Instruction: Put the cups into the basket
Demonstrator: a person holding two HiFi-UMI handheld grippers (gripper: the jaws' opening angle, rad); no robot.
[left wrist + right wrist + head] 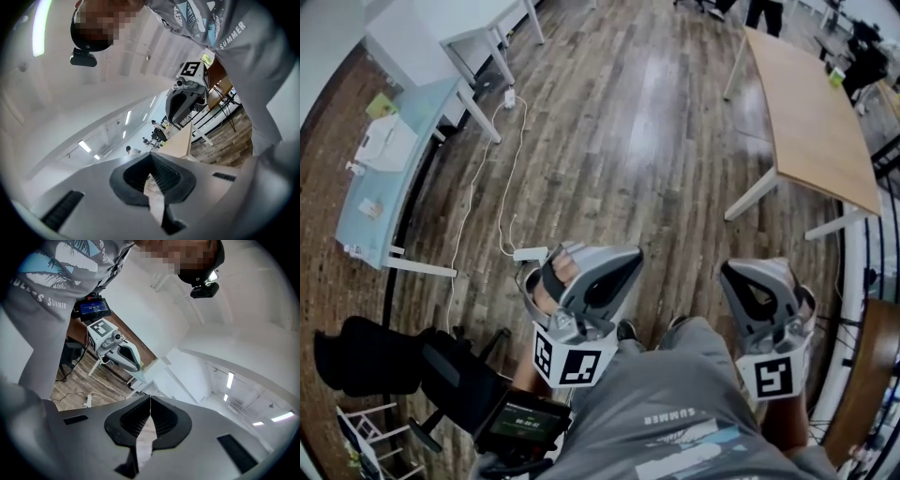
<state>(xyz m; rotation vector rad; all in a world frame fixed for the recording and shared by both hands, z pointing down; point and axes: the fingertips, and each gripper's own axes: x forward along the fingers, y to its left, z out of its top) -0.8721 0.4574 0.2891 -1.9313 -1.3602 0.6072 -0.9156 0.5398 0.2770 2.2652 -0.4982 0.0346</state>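
No cup and no basket shows in any view. In the head view my left gripper (630, 255) and my right gripper (728, 269) are held close to the person's body, over the wooden floor (609, 131). The left gripper view shows my left gripper (150, 158) shut, its tips touching and nothing between them, with the right gripper's body off to its right. In the right gripper view my right gripper (150, 400) is likewise shut on nothing, and the left gripper hangs beyond it at the left.
A wooden table (811, 112) stands at the upper right. At the left are a pale blue desk (394, 159) and a white table (441, 28). A power strip (530, 253) with its cable lies on the floor. A black chair (366, 356) is at the lower left.
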